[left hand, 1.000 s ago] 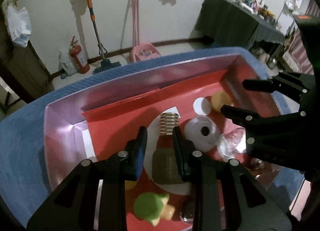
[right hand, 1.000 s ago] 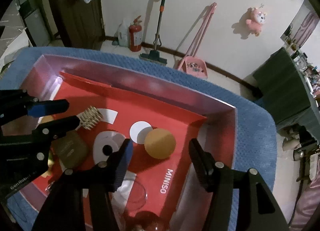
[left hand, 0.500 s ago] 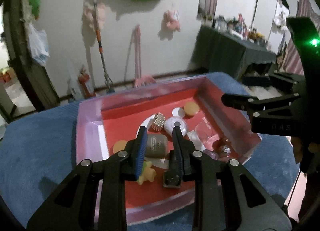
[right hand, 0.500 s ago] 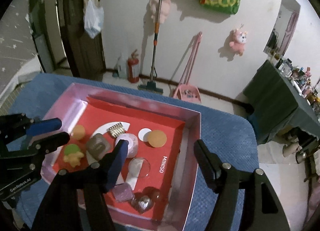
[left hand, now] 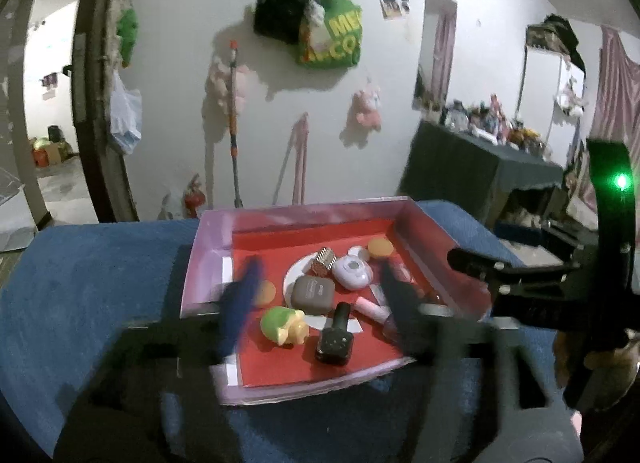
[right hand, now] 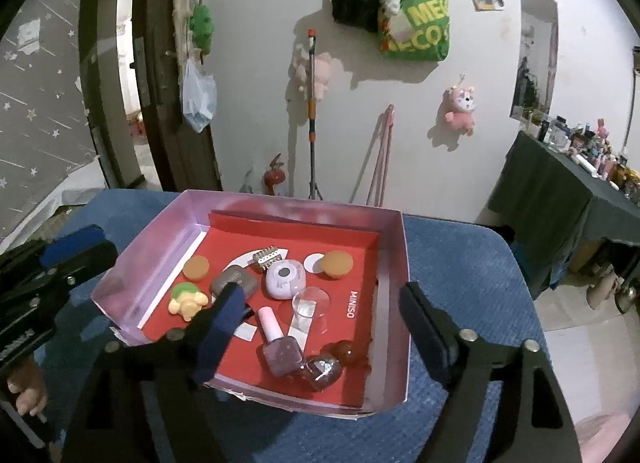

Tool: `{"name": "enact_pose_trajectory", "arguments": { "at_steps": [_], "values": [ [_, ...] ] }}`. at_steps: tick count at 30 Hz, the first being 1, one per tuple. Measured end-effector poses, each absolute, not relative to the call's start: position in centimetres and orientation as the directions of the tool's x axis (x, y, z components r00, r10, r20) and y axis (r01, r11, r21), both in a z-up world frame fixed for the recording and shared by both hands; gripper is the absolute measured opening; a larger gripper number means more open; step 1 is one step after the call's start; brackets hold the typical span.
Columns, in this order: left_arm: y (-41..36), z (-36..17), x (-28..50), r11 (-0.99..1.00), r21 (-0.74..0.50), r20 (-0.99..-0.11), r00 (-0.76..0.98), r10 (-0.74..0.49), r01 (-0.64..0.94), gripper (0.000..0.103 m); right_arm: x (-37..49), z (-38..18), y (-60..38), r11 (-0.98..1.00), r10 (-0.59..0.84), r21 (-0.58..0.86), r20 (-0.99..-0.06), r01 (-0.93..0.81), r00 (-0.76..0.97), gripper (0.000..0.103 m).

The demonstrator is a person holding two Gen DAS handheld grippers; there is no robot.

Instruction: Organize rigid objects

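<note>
A pink box with a red liner sits on a blue cloth. Inside lie a black polish bottle, a green and yellow toy, a grey case, a lilac round case, a pink-capped polish bottle and two orange discs. My left gripper hovers before the box, blurred, its jaws opening and gripping nothing. My right gripper hangs above the box's near side, jaws opening and empty. Its left finger hides the black bottle in the right wrist view.
The blue cloth reaches past the box on all sides. A dark table crowded with small bottles stands at the right. A mop, a fire extinguisher and a doorway are along the far wall.
Both grippers have drawn back and up from the box, so the whole box now shows. The left jaws have spread apart, and the right jaws stand wider too.
</note>
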State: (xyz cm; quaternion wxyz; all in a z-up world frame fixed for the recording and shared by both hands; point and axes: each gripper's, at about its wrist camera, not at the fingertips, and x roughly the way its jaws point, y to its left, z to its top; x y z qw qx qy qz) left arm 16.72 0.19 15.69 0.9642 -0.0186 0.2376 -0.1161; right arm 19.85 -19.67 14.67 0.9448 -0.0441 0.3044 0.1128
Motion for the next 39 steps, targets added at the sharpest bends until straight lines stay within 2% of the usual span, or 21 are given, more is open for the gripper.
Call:
{"name": "enact_pose_trajectory", "arguments": {
  "at_steps": [4,6,9,12,14,18,30,39],
  "values": [
    [0.1,14.7,16.1,0.983,-0.052,-0.41,0.893,-0.183,0.178,0.071,19.0,13.6,-19.5,0.975,0.181,-0.008,-0.546,-0.221,0.818,0.085],
    [0.3,14.3,16.3,0.984,-0.061,-0.405,0.897,-0.177,0.166,0.08,18.6,13.2,-19.5,0.979,0.166,-0.017,-0.512,-0.203,0.843,0.089],
    [0.5,13.7,16.2,0.993,-0.035,-0.361,0.925,-0.121,0.117,0.09,18.3,12.9,-19.5,0.982,0.16,-0.019,-0.462,-0.19,0.872,0.102],
    [0.5,13.0,16.2,0.998,-0.006,-0.313,0.948,-0.06,0.061,0.099,18.6,12.4,-19.3,0.984,0.136,-0.047,-0.441,-0.175,0.887,0.103],
    [0.3,12.4,16.5,0.999,0.009,-0.305,0.951,-0.043,0.048,0.101,19.0,11.9,-19.1,0.985,0.118,-0.063,-0.438,-0.162,0.891,0.103],
    [-0.6,11.0,17.9,0.997,0.06,-0.345,0.938,-0.022,0.046,0.101,20.5,10.4,-19.1,0.987,0.105,-0.058,-0.467,-0.149,0.878,0.103],
    [-1.2,8.4,19.4,0.998,0.066,-0.437,0.899,0.01,0.021,0.101,21.7,8.0,-18.9,0.99,0.061,-0.077,-0.507,-0.116,0.86,0.103],
    [-0.1,7.9,20.3,1.0,0.02,-0.491,0.871,0.016,-0.007,0.101,21.8,7.5,-18.6,0.989,0.058,-0.083,-0.526,-0.119,0.848,0.103]
  ]
}}
